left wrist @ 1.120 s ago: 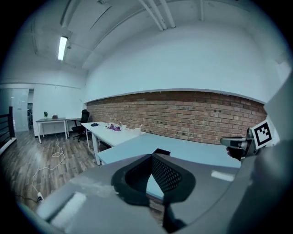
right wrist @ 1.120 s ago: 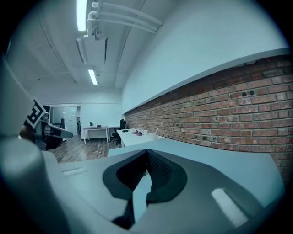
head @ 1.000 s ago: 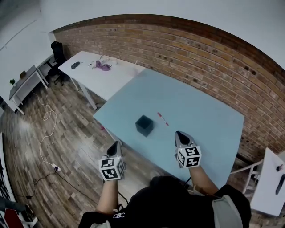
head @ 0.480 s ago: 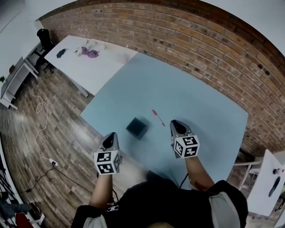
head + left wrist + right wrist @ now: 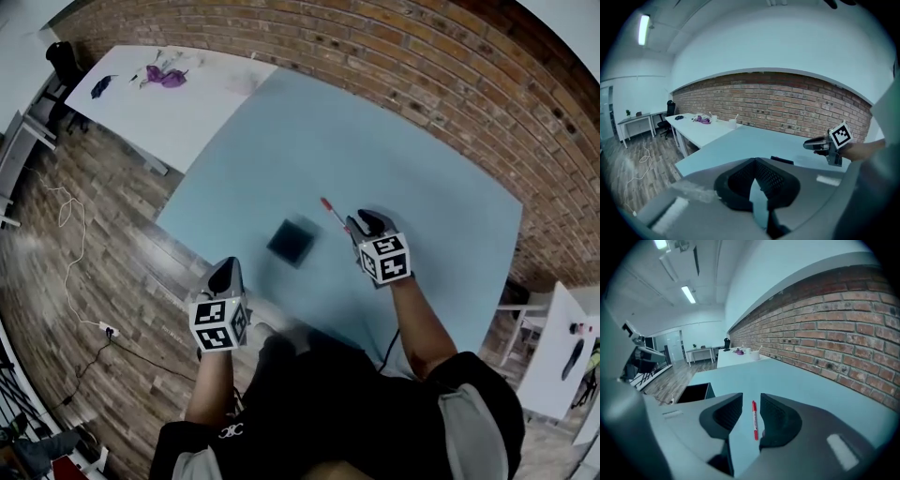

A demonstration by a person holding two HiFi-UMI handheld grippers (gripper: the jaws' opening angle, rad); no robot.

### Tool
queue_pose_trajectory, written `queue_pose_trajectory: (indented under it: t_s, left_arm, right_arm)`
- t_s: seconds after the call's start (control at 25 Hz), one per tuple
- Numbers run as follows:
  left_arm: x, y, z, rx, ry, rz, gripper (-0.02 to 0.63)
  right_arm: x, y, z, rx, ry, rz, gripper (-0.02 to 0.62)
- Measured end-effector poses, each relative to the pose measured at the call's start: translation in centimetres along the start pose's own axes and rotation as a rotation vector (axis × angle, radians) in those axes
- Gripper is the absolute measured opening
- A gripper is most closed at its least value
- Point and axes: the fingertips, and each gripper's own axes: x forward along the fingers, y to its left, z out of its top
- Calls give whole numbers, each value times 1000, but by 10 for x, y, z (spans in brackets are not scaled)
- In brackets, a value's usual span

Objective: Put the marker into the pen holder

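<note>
A red marker (image 5: 332, 213) lies flat on the light blue table (image 5: 403, 150); in the right gripper view the marker (image 5: 753, 418) lies lengthwise between the two jaws. My right gripper (image 5: 360, 221) (image 5: 751, 405) hovers low over it, jaws opening, pads not pressing on the marker. The black square pen holder (image 5: 292, 241) (image 5: 695, 392) stands to the marker's left. My left gripper (image 5: 227, 273) (image 5: 754, 161) hangs off the table's near edge, shut and with nothing in it. In the left gripper view the holder's top (image 5: 782, 160) just shows, and the right gripper (image 5: 812, 146) is at the right.
A white table (image 5: 187, 103) with small purple and dark items adjoins the blue table at the far left. A brick wall (image 5: 441, 66) runs behind. Wooden floor with a cable (image 5: 70, 272) lies to the left. Another white surface (image 5: 553, 356) stands at the right.
My right gripper has moved forward to the marker, and its jaws now straddle it. The left gripper stayed near the table's front edge. The head view has tilted further over the table.
</note>
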Motion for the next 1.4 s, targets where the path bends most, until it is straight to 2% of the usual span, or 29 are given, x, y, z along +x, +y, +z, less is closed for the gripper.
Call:
queue_pose_trajectory:
  t_s: [0.12,0.28,0.4,0.56,0.8,1.16,1.28,1.32,1.4]
  left_arm:
    - [6,1,-6,36,23,-43,8]
    - [9,2,-14,23,31,-64,8]
    - [13,5,-29,2,57,-61,8]
    - [15,9,-42,-10,84,-58,8]
    - [15,23,-56,-25,114,-30,8]
    - [22,27,-53,-41,118,-23,8]
    - [25,26,-53,-36,121,-30,8]
    - [26,26,-52,-37,122,-34,8]
    - [27,24,-47,-50,113,-48,8]
  right_arm:
    - [18,2,-5,-64,65,1,121]
    - [48,2,-15,-154,177,45,126]
    - [73,6,-28,-174,255,99,126]
    - [108,5,-41,-198,322,116,126]
    - [141,-2,-62,-196,435,139,126]
    - [156,-8,-79,-118,525,152,127]
    - [157,-11,-77,-99,552,126,106]
    - [158,-12,-78,-106,560,112,67]
    - [157,-15,-77,-116,548,78,66]
